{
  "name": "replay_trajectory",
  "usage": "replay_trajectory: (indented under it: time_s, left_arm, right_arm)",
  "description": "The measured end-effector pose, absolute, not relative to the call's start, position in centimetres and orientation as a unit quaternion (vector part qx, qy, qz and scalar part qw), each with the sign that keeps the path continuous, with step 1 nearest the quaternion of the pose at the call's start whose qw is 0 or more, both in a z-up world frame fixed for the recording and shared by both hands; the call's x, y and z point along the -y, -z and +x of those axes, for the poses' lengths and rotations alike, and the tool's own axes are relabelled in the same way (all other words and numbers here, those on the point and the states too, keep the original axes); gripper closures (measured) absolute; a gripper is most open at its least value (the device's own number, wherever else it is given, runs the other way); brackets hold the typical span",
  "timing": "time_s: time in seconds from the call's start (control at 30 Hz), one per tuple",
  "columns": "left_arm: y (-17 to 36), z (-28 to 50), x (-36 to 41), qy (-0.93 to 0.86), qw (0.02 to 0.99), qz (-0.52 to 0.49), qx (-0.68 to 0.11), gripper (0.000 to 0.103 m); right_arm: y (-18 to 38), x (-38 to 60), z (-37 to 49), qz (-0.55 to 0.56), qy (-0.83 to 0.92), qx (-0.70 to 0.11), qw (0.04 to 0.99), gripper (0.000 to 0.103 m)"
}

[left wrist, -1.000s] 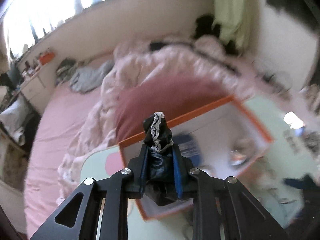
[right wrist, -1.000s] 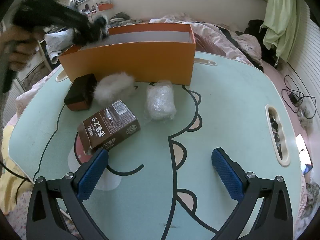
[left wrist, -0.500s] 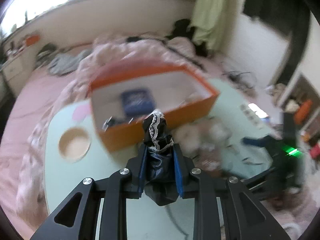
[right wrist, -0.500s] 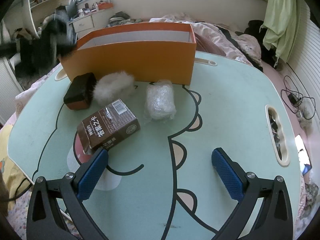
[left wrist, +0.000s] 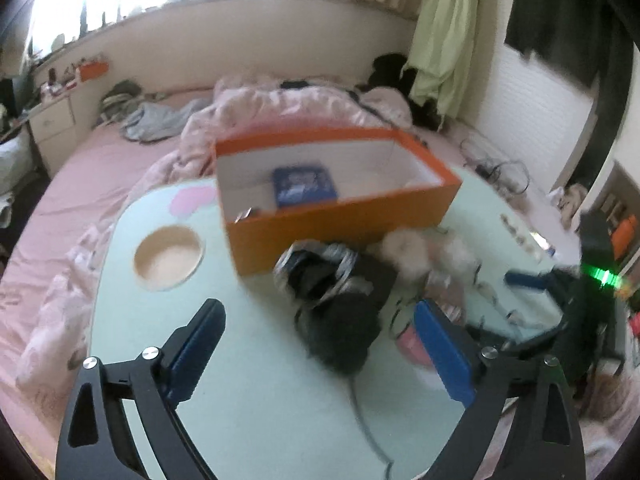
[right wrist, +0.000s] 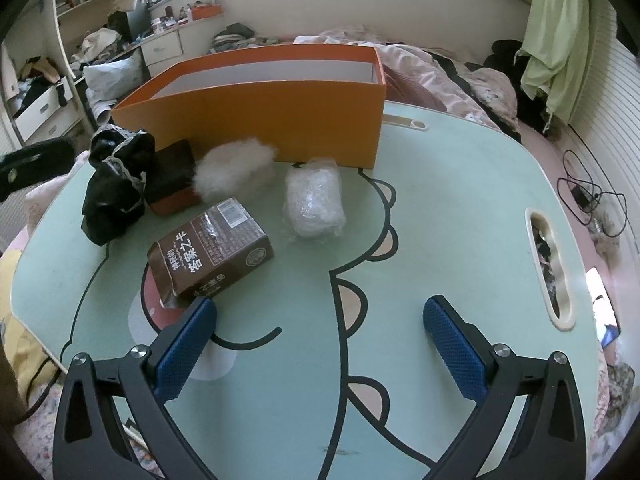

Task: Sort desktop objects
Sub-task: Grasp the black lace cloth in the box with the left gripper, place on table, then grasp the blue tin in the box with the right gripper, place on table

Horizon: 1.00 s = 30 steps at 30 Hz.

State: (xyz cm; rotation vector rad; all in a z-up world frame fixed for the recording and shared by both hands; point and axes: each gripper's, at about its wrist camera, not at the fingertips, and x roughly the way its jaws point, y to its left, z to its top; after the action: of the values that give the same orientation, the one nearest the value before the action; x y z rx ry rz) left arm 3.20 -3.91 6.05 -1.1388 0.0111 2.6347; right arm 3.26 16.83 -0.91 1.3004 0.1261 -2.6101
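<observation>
Black lace cloth (right wrist: 114, 184) on table (right wrist: 440, 208) beside orange box (right wrist: 256, 116); left claw (left wrist: 320, 344) just opened wide, empty; right claw (right wrist: 320, 344) wide.

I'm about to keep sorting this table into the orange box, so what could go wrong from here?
1. The black lace cloth lies on the table beside the orange box, not inside, and drapes against the dark case; grabbing one may drag the other.
2. The left gripper, jaws just opened, is empty; the blurred view may spoil its aim.
3. The brown carton sits close to the right gripper, which could nudge it.
</observation>
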Motion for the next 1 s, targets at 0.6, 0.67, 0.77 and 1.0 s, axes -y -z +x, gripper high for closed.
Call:
replay_trajectory:
  time_s: [0.6,0.67,0.77,1.0]
  left_arm:
    - [0.0,4.8,1.0,-0.914,0.084,-0.396,-0.044,0.000]
    - [0.0,4.6,0.7,-0.913,0.081,-0.398,-0.040,0.000]
    - [0.0,4.6,0.6,-0.914,0.078,-0.397,-0.038,0.000]
    - [0.1,4.8,0.6,-0.915,0.079,-0.393,-0.036,0.000]
  right_arm:
    - [-1.2,-16.6,3.0,0.437,0.890,-0.034,0.127,0.000]
    - [-3.5,-16.0,2.5,0.422,0.893,-0.015,0.154,0.000]
    - [-7.0,-13.9,-0.4,0.433,0.881,0.010,0.189,0.000]
    - [-6.8,-9.1,-11.2,0.533,0.817,0.080,0.203,0.000]
